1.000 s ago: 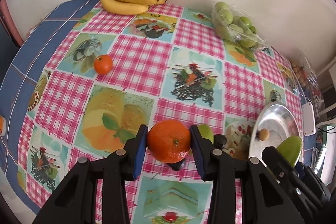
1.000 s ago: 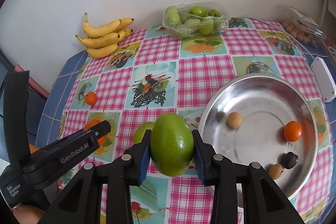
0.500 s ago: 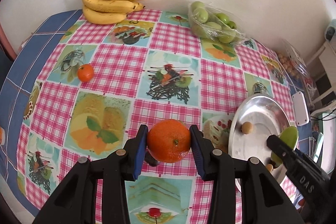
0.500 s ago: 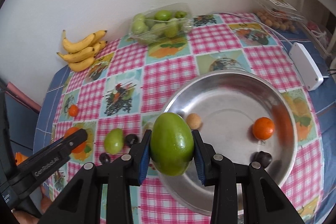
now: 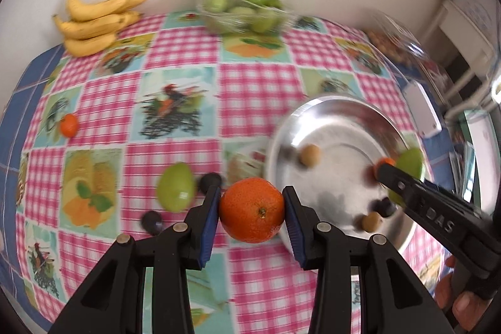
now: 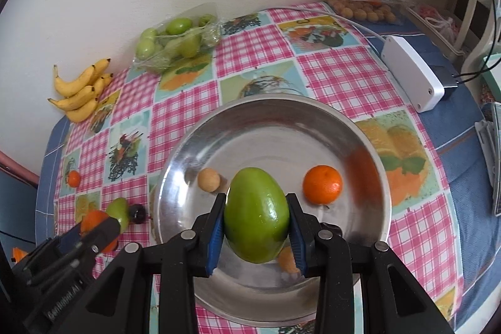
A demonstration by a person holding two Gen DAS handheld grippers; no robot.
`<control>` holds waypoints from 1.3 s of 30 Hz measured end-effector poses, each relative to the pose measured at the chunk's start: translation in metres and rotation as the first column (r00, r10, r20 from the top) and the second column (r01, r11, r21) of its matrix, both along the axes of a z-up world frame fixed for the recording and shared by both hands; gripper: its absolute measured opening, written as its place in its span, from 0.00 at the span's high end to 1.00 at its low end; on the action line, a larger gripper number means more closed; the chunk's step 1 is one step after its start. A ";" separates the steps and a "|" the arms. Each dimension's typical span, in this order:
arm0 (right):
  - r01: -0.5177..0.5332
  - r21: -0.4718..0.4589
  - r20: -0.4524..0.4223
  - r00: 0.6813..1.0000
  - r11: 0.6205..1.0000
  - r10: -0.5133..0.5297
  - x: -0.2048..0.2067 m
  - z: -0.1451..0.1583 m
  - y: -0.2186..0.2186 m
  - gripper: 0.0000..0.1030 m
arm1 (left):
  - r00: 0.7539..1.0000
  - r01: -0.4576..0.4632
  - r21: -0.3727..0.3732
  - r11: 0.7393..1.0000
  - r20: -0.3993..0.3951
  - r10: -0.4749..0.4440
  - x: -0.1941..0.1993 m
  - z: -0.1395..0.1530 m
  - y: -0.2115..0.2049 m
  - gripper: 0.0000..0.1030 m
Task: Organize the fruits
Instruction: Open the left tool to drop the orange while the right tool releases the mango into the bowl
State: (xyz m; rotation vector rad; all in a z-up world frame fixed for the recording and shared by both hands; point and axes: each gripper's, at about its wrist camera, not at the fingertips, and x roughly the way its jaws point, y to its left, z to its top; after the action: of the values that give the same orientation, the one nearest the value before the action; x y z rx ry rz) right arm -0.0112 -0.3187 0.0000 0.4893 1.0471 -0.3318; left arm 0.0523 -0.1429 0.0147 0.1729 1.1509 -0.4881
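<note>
The left tongs (image 5: 252, 210) are clamped on an orange (image 5: 251, 209), both blue pads pressed to its sides, held above the checked surface (image 5: 175, 52) just beside the near-left rim of the steel bowl (image 5: 281, 130). The right tongs (image 6: 256, 219) are closed on a green mango (image 6: 256, 214), held over the bowl's (image 6: 275, 105) middle. In the bowl lie a small orange (image 6: 322, 184), a tan round fruit (image 6: 208, 180) and a dark fruit (image 5: 384, 206), while a clear plastic tray (image 6: 156, 60) by the wall holds green fruits (image 6: 179, 25), and a second green mango (image 5: 175, 191) lies on the surface left of the bowl.
</note>
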 end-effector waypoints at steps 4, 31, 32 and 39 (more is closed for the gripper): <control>-0.007 0.000 -0.021 1.000 1.000 0.007 0.001 -0.007 0.000 0.62 | 0.998 0.056 0.031 0.998 0.000 -0.056 -0.011 -0.008 -0.020 0.60; -0.016 0.016 -0.120 0.993 1.000 0.017 0.009 -0.037 0.002 0.61 | 0.992 0.111 0.052 0.992 -0.061 -0.108 -0.015 -0.037 -0.044 0.59; -0.016 0.012 -0.118 0.993 1.000 0.017 0.008 -0.036 0.002 0.61 | 0.992 0.113 0.049 0.992 -0.063 -0.110 -0.015 -0.037 -0.044 0.59; -0.015 -0.012 -0.090 0.996 1.000 0.014 0.007 -0.025 0.004 0.60 | 0.991 0.121 0.035 0.992 -0.064 -0.119 -0.017 -0.031 -0.043 0.59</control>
State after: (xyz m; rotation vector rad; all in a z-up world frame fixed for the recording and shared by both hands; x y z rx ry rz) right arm -0.0041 -0.3151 -0.0249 0.4589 1.1346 -0.3494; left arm 0.0355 -0.1862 -0.0164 0.2632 1.2151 -0.5811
